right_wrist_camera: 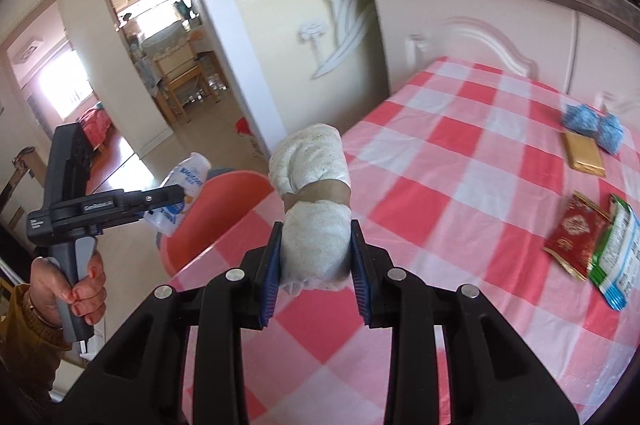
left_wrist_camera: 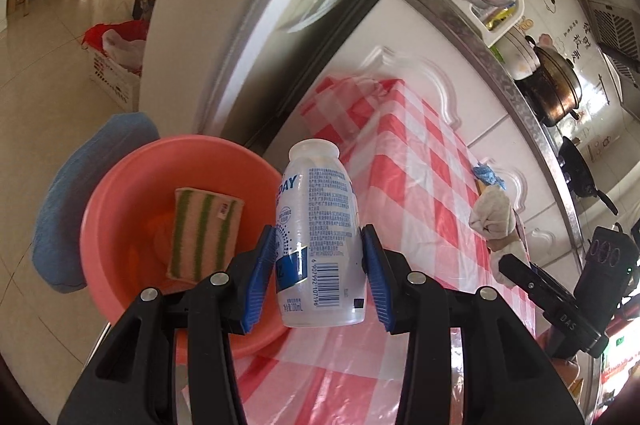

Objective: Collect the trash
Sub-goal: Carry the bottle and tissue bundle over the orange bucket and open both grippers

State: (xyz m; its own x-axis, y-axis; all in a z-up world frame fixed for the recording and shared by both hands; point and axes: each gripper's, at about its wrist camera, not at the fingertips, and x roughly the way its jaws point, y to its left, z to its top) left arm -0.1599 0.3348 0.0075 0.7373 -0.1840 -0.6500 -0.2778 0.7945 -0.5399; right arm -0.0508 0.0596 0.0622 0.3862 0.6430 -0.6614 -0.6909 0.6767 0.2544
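My left gripper [left_wrist_camera: 320,257] is shut on a small white plastic bottle [left_wrist_camera: 320,233] with a blue label, held upright over the edge of a pink basin [left_wrist_camera: 120,209]. The basin holds a striped green-and-pink sponge [left_wrist_camera: 206,233]. My right gripper [right_wrist_camera: 316,261] is shut on a rolled white cloth bundle [right_wrist_camera: 312,201] tied with a brown band, above the red-checked tablecloth [right_wrist_camera: 460,193]. The right wrist view also shows the left gripper [right_wrist_camera: 160,203] with the bottle [right_wrist_camera: 184,185] over the basin [right_wrist_camera: 224,197]. The left wrist view shows the bundle [left_wrist_camera: 494,213] too.
On the table lie a red wrapper [right_wrist_camera: 576,233], a green-and-white packet [right_wrist_camera: 616,257], a gold packet [right_wrist_camera: 586,155] and a blue crumpled wad [right_wrist_camera: 592,123]. A blue cloth [left_wrist_camera: 80,193] lies beside the basin. White cabinets [right_wrist_camera: 480,25] and a counter with pots [left_wrist_camera: 556,85] stand behind the table.
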